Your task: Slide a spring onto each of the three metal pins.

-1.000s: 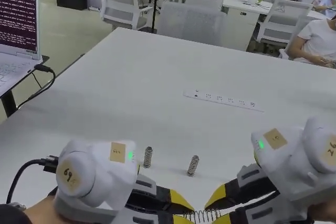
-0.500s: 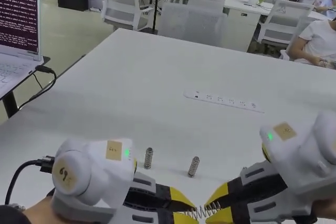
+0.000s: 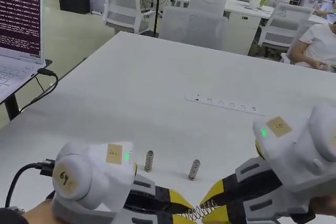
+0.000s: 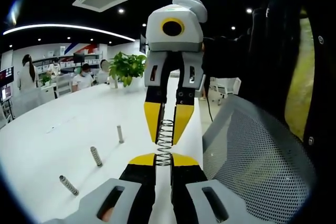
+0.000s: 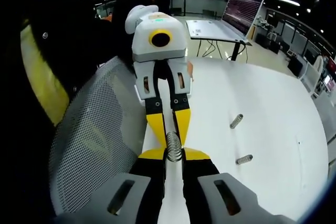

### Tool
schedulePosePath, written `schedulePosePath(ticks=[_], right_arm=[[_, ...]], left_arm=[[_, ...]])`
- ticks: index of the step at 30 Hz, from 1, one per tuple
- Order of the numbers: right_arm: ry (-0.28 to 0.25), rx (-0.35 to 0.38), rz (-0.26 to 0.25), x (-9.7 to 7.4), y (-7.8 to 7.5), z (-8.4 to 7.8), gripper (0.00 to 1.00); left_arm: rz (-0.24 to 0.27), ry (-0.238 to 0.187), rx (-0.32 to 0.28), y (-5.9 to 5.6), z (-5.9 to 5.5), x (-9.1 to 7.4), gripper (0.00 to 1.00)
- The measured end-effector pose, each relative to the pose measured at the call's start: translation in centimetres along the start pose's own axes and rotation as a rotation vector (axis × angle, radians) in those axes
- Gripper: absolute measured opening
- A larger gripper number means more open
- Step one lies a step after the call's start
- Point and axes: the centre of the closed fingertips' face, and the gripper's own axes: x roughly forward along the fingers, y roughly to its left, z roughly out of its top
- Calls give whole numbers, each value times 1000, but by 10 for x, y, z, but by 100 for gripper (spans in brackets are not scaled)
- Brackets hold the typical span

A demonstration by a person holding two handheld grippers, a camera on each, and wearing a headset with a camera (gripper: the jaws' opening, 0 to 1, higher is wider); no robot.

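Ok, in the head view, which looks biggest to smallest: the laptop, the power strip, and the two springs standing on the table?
1. laptop, even cut off at the edge.
2. power strip.
3. left standing spring and right standing spring: alike, so tied.

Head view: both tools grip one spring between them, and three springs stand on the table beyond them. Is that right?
Not quite. In the head view two springs stand on the table, not three: the left standing spring and the right standing spring. The left tool and right tool do both grip the held spring between them.
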Motion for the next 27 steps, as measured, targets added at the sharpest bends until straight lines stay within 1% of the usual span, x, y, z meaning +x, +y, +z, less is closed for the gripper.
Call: schedulePosePath(ticks=[3,8,12,15,17,19,23,27], right_arm=[[2,-16,10,1,2,6,8],[24,-42,18,4,1,12,8],[76,-64,22,6,1,12,8],[131,-81,20,8,-1,11,8],[158,-92,22,10,-1,12,8],[184,-85,27,11,-1,11,9],[215,-92,29,12,-4,12,9],[244,-103,32,14,-6,12,9]], left_arm=[[0,6,5,0,-1,1,2],[1,9,8,0,-1,1,2],[6,12,8,2,-1,1,2],[10,17,11,3,-2,2,2],[11,20,12,3,-3,3,2],[10,23,7,4,-4,3,2],[20,21,2,6,-5,2,2],[31,11,-6,9,-4,0,2]])
